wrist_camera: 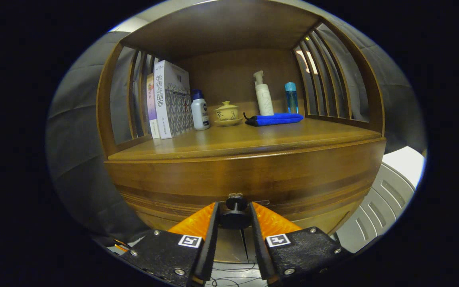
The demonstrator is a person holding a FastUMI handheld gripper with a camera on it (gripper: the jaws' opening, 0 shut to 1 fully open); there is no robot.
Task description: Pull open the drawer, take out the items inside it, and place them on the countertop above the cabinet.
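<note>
at the bottom centre of the frame the gripper point(234, 215) sits narrowed around the dark drawer knob point(235, 211), both fingers pressing its sides. the knob stands on the drawer front point(245, 179) of the wooden cabinet, which looks closed or nearly so. on the countertop point(253, 137) above, from left to right: 2 upright books point(167, 104), a small white bottle point(200, 110), a lidded cream cup point(226, 113) on a saucer, a folded blue cloth point(274, 119), a tall white spray bottle point(263, 95) and a blue bottle point(291, 97).

Hand-held gripper point(234, 215) fingers clamped on drawer knob point(235, 211); drawer point(253, 179) closed.
</note>
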